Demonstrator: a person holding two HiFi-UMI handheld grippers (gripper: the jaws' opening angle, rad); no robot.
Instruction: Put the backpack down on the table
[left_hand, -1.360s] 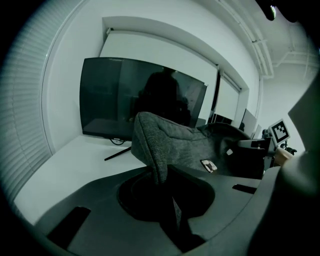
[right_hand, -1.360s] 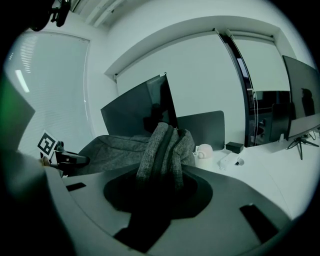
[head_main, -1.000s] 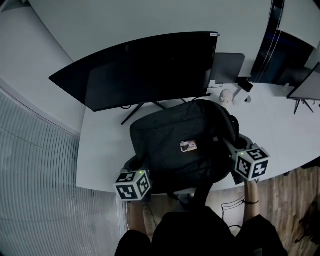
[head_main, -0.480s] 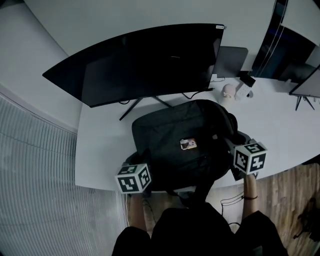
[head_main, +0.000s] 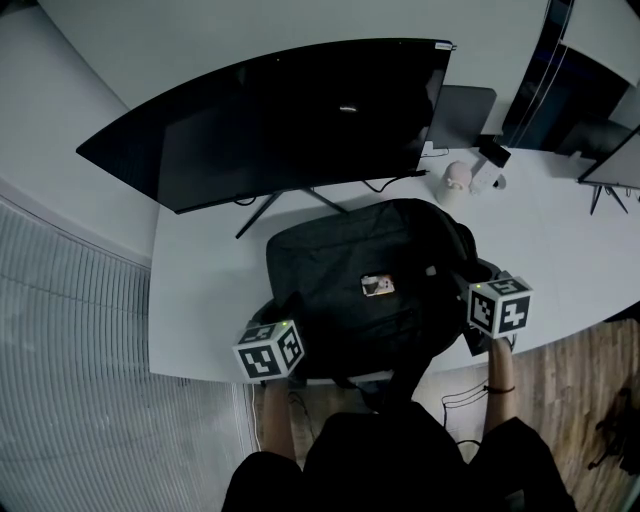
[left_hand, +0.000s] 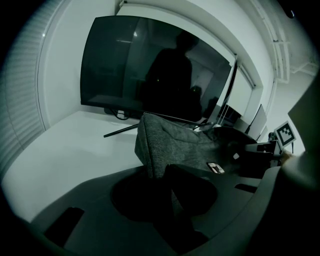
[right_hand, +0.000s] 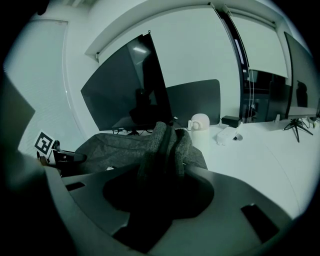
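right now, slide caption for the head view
Backpack on the table before the monitor, right gripper gripping, left gripper's jaws just opening around its fabric

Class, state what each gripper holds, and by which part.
Right gripper clamps the backpack by a right-edge fold. Left gripper: jaws have just been opening, backpack's left corner between them; grip unclear.

Bare desk (head_main: 200, 300) lies open left of the backpack (head_main: 350, 250) and to its right. Behind it, the curved monitor (head_main: 280, 120) and its stand legs (head_main: 265, 212) block the way. A small white gadget (head_main: 456, 178) stands back right.
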